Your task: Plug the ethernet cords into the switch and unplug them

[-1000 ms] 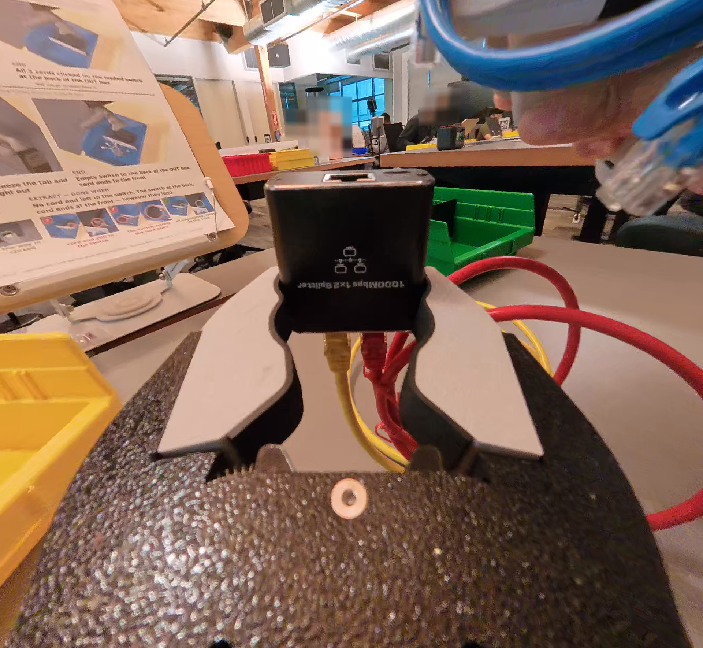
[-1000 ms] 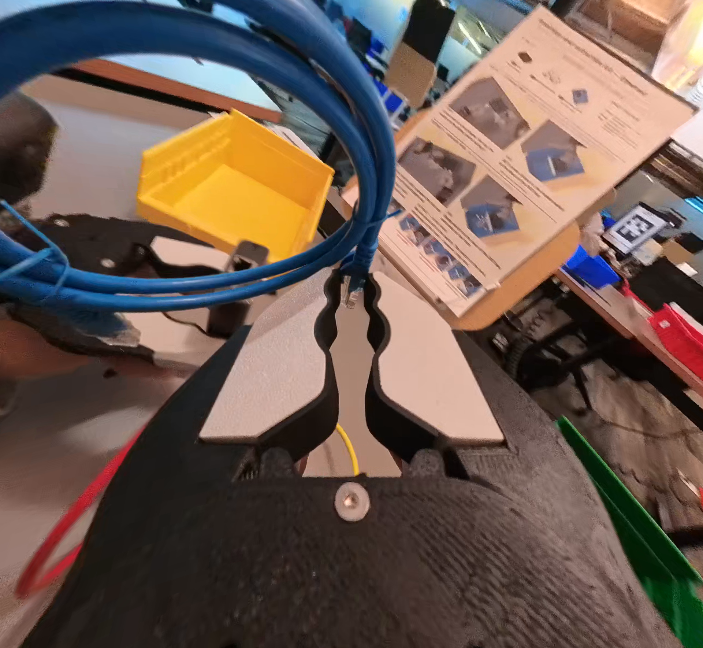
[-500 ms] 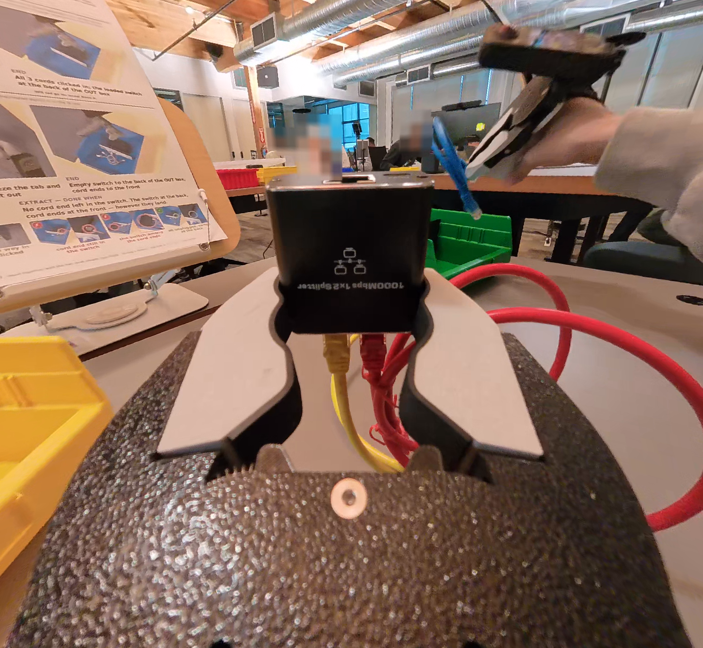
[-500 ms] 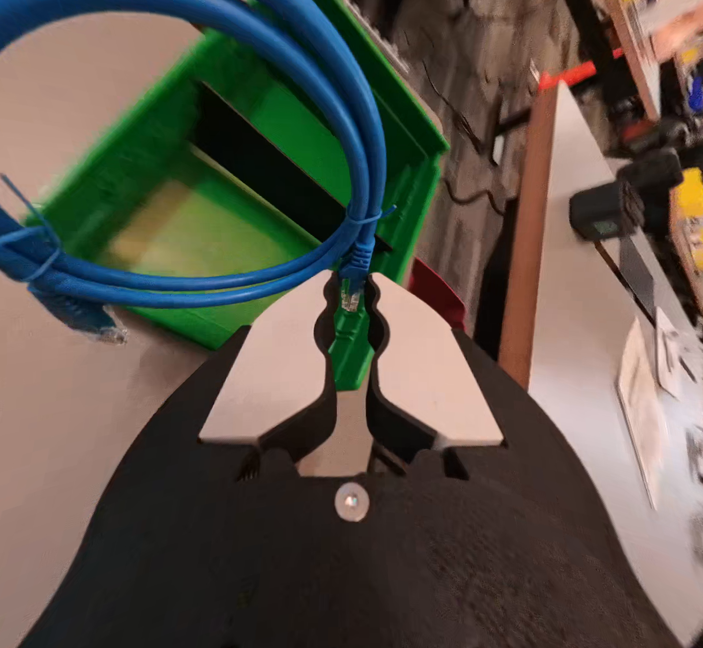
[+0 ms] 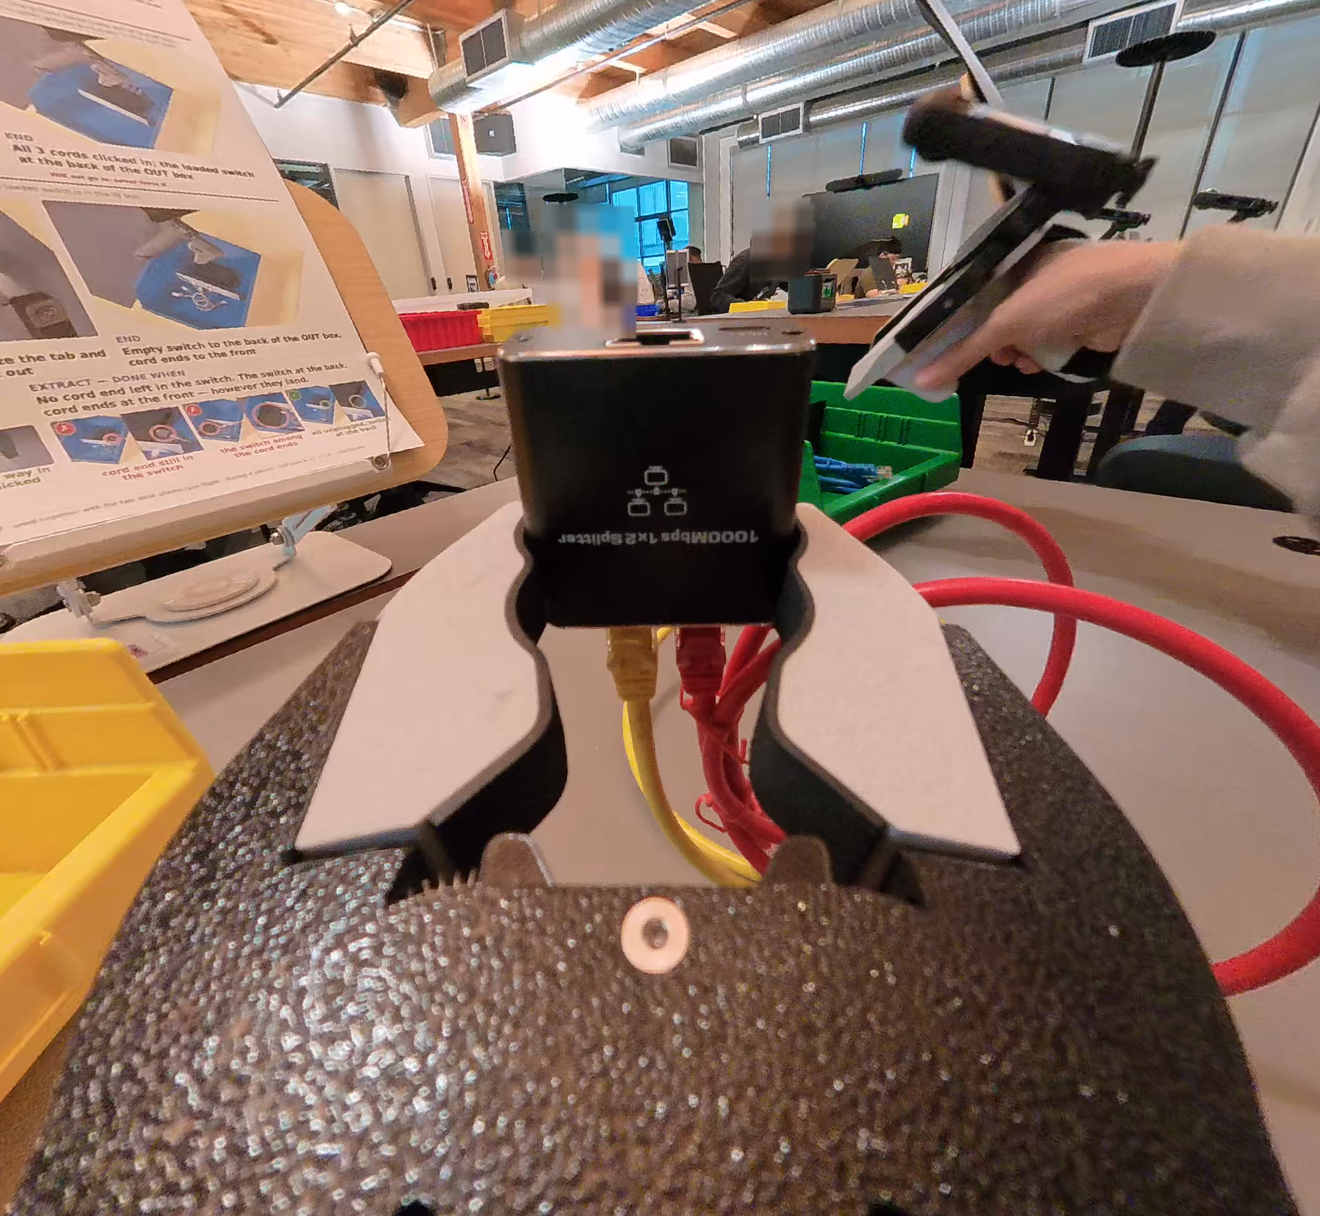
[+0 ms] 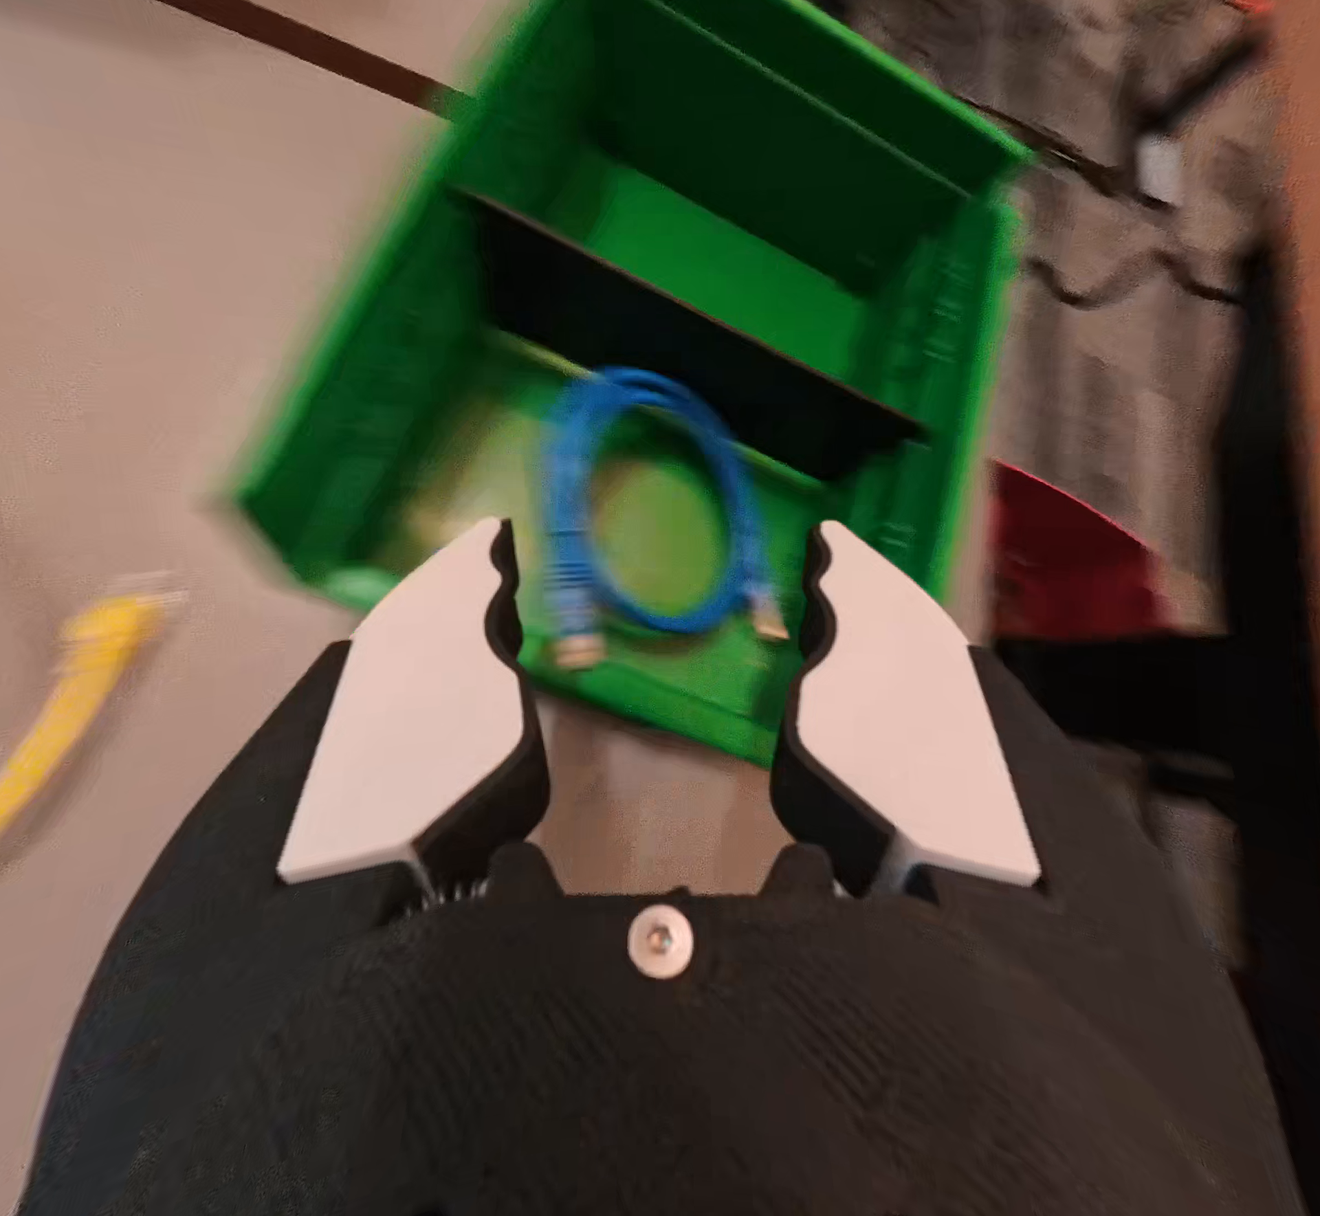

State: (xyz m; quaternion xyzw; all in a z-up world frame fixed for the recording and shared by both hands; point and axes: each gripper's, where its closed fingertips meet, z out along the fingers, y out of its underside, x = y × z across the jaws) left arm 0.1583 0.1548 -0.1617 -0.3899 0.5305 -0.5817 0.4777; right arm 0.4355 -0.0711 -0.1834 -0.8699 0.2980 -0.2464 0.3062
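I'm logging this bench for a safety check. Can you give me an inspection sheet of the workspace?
Surface: grey table, mostly bare.
Job's things: black switch upright in left gripper; blue cord coiled in green bin.
Clutter: yellow bin; instruction sheet on stand.
Grippers: left shut on switch; right gripper open over green bin.
Cables: yellow cord and red cord plugged into switch.
Surroundings: open workshop, other benches, people seated.

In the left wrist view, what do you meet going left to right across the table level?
Yellow bin → black switch in the left gripper → green bin → red cord.
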